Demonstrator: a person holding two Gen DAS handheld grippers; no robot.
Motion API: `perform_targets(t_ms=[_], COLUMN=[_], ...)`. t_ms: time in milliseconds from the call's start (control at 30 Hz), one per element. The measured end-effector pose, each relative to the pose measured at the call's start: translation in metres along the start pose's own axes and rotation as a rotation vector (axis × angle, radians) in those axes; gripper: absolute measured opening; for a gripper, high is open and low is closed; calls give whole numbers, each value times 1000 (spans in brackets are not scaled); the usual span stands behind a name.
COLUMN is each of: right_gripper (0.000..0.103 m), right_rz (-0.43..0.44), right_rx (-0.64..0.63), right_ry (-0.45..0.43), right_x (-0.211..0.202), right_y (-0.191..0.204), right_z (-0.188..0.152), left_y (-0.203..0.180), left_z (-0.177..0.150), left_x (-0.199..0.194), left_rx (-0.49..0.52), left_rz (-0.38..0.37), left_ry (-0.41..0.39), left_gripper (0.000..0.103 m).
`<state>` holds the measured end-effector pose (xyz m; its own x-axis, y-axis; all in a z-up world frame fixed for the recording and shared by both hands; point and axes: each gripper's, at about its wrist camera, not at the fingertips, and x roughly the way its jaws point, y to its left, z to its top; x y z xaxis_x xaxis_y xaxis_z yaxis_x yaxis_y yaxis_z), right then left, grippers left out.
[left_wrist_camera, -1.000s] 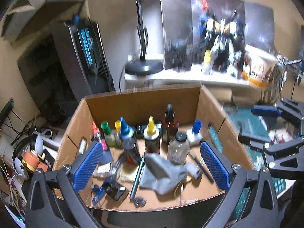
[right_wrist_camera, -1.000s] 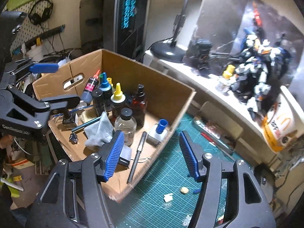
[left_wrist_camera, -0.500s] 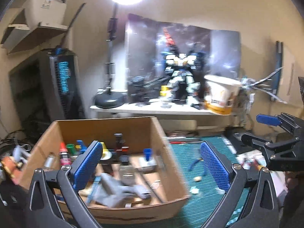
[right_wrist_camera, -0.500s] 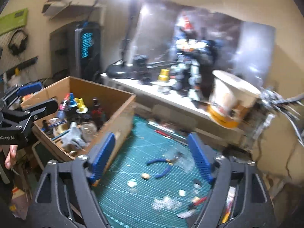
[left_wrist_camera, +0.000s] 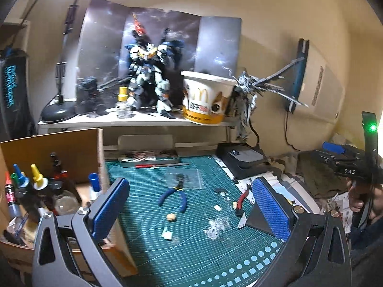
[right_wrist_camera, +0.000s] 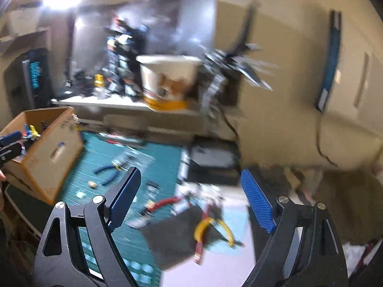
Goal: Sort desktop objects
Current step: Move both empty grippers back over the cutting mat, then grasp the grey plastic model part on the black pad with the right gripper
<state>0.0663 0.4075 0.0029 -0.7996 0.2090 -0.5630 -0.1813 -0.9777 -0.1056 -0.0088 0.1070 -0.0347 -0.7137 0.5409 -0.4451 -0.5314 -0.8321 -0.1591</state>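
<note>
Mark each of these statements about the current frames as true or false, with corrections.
1. Both tongs, left tongs and right tongs, are open and empty. True.
2. The blue-handled pliers lie inside the cardboard box. False: they lie on the green cutting mat.
3. Yellow-handled pliers show in the right wrist view. True.
4. The paper bucket stands on the mat. False: it sits on the shelf.

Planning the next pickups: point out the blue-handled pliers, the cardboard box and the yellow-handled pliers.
blue-handled pliers (left_wrist_camera: 183, 199), left wrist view, on the right handle.
cardboard box (left_wrist_camera: 51, 151), left wrist view, on the inner back wall.
yellow-handled pliers (right_wrist_camera: 200, 226), right wrist view, on the left handle.
</note>
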Motion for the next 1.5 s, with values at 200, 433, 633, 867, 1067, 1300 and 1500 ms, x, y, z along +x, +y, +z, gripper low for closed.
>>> perform_targets(t_ms=[200,433,633,867,1067,1300,1500], right_gripper=[85,84,73,59,60,49,36], right_rz=[17,117,278,346,354,370,431], right_rx=[30,0,-98,-248,-219,-224,-152], right_ry=[71,139,183,244,287,276,287], right_x=[19,51,93,133,152,147,145], right_y=[-16,-3,43,86,85,80,66], right_z=[-36,-73,-88,-107,-113,-116,-112], left_y=[-9,-43,-42,-28,-25,-20,-22], left_z=[-24,-55,-71,-77,-77,-79,-82], left_x=[37,53,80,97,97,104,110], left_rx=[5,191,115,48,59,45,44], left_rz=[-15,73,-4,-16,-20,-46,-63], left_ry=[63,50,142,208,218,232,251], left_gripper=[103,103,103,103,103,103,103])
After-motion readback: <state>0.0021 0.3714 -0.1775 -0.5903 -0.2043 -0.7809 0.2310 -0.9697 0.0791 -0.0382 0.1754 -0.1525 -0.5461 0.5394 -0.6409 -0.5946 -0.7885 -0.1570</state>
